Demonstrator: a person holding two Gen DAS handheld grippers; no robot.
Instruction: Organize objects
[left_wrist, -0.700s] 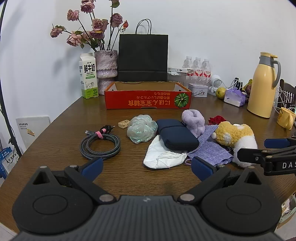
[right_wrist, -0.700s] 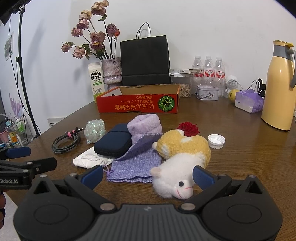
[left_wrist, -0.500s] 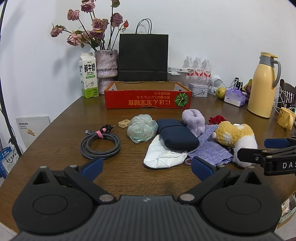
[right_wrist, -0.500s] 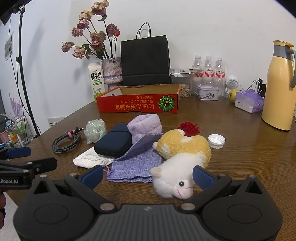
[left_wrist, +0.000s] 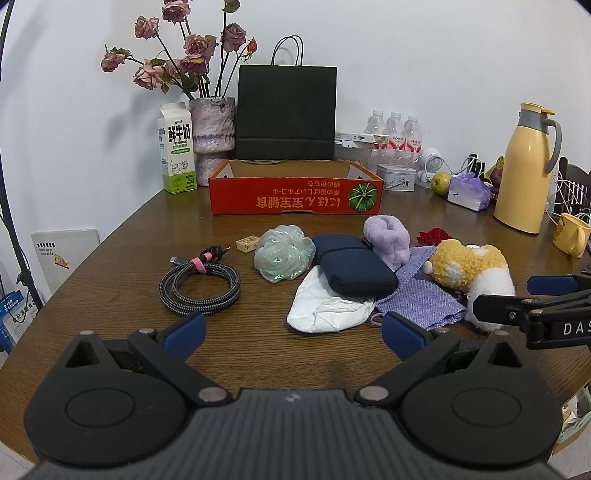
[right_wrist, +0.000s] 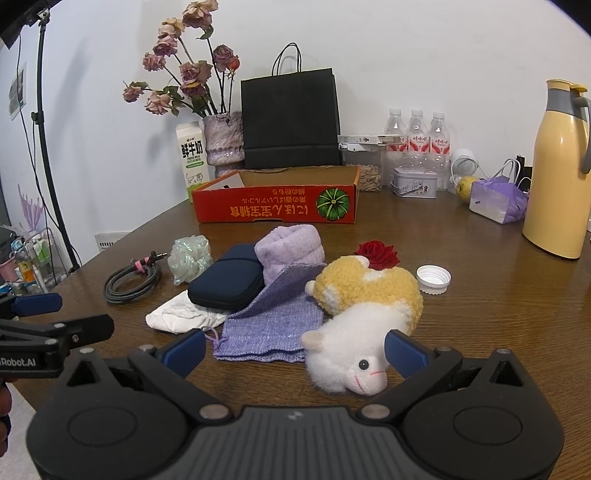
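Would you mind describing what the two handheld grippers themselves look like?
Both look alike. The left gripper has a matte black body with a ribbed centre panel, two round raised discs, silver pivot pins and angular black link arms ending in blue finger pads. The right gripper is built the same way. White lettering marks each gripper's side, only partly readable. No cables or sleeves show.

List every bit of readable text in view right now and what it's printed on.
"鲜牛奶" and "FRESH MILK": milk carton.
"DAS", cut off by the frame edge: right claw's arm.
"Robot.AI", start cut off: left claw's arm.
Upside-down yellow characters on the red box: not reliably readable.
Bottle labels and tin: too small.
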